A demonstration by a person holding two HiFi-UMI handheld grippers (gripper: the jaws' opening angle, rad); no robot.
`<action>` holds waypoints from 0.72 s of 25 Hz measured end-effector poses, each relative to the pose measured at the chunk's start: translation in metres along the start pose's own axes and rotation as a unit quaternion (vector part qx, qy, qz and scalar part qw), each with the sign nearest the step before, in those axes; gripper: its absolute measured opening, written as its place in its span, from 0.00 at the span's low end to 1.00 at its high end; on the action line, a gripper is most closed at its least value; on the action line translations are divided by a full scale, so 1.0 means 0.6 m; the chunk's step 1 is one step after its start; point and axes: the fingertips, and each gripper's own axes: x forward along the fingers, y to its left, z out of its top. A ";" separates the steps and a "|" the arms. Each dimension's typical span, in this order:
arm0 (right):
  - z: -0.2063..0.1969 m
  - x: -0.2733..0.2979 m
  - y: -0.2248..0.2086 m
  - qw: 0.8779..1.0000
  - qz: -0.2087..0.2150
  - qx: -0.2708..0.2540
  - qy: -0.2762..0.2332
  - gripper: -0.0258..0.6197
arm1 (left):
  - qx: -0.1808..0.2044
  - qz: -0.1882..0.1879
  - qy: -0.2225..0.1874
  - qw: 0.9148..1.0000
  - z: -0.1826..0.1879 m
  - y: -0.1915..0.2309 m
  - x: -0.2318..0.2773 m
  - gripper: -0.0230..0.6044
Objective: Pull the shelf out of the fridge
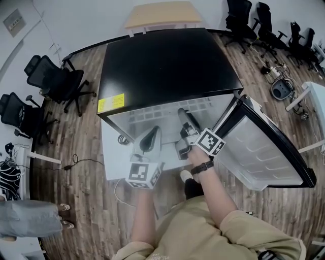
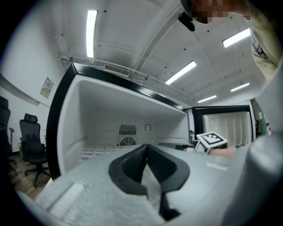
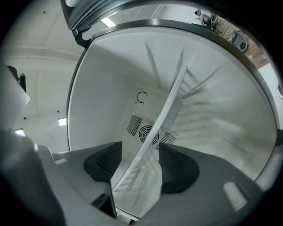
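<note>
A black-topped fridge (image 1: 167, 66) stands with its door (image 1: 264, 147) swung open to the right. In the right gripper view, the white wire shelf (image 3: 170, 106) slants across the white interior, and its front rail runs between my jaws. My right gripper (image 3: 140, 145) is open; the dark pads (image 3: 104, 161) stand apart on either side of the rail. In the head view, the right gripper (image 1: 182, 112) reaches into the opening. Beside it on the left, my left gripper (image 1: 152, 133) points into the fridge (image 2: 79, 128). Its jaws (image 2: 146, 148) meet at the tips, with nothing seen between them.
A fan grille (image 2: 128, 141) sits on the fridge's back wall. Black office chairs stand at left (image 1: 56, 81) and back right (image 1: 244, 20). A wooden table (image 1: 162, 15) is behind the fridge. A cable (image 1: 76, 160) lies on the floor, and another person's foot (image 1: 63, 208) shows at lower left.
</note>
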 end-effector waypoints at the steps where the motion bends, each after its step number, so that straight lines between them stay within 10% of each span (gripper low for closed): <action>1: 0.006 0.006 -0.004 1.000 -0.001 0.001 -0.003 0.43 | 0.001 0.001 0.000 1.000 -0.001 0.002 0.002 0.03; 18: 0.048 0.094 -0.051 0.992 0.002 0.114 -0.062 0.34 | 0.004 0.013 0.004 1.000 -0.007 0.022 -0.001 0.03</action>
